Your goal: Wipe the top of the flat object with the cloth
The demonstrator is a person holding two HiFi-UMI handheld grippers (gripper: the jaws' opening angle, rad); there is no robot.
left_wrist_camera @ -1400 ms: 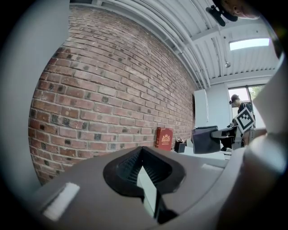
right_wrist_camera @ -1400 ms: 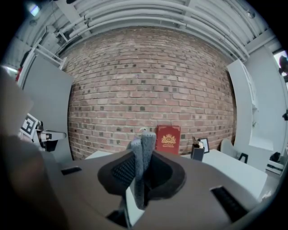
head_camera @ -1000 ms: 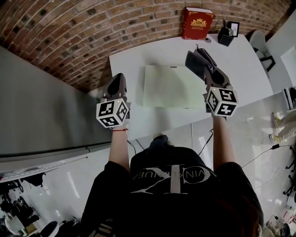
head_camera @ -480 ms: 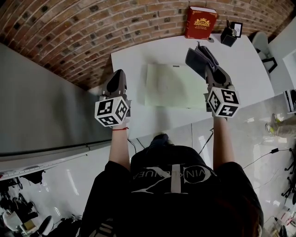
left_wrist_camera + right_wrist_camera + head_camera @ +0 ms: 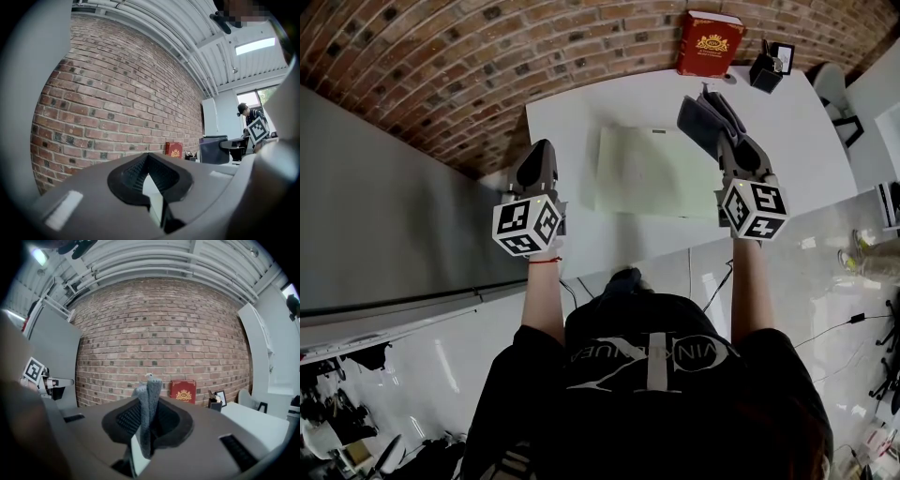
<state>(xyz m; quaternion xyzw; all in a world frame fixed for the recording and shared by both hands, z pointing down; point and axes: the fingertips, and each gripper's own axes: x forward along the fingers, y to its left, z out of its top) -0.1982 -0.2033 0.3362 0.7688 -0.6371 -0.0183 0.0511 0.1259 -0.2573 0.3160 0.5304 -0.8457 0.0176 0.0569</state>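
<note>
A pale green flat board [image 5: 649, 174] lies in the middle of the white table [image 5: 572, 122]. My right gripper [image 5: 729, 142] hangs over the board's right edge, shut on a folded grey cloth [image 5: 706, 114] that sticks out past its tips. In the right gripper view the cloth [image 5: 147, 413] stands upright between the closed jaws of that gripper [image 5: 149, 401]. My left gripper [image 5: 542, 152] is held over the table's left edge, clear of the board. In its own view the left gripper [image 5: 148, 160] is shut with nothing in it, and the cloth [image 5: 213, 150] shows at the right.
A red book [image 5: 711, 43] stands at the table's far edge against the brick wall, and a black pen holder [image 5: 766, 69] stands to its right. A grey chair [image 5: 825, 86] is beyond the table's right end. Cables run over the glossy floor [image 5: 825, 281].
Almost nothing: the head view has shifted a little, and both grippers keep about the same places, the right one still shut on the cloth.
</note>
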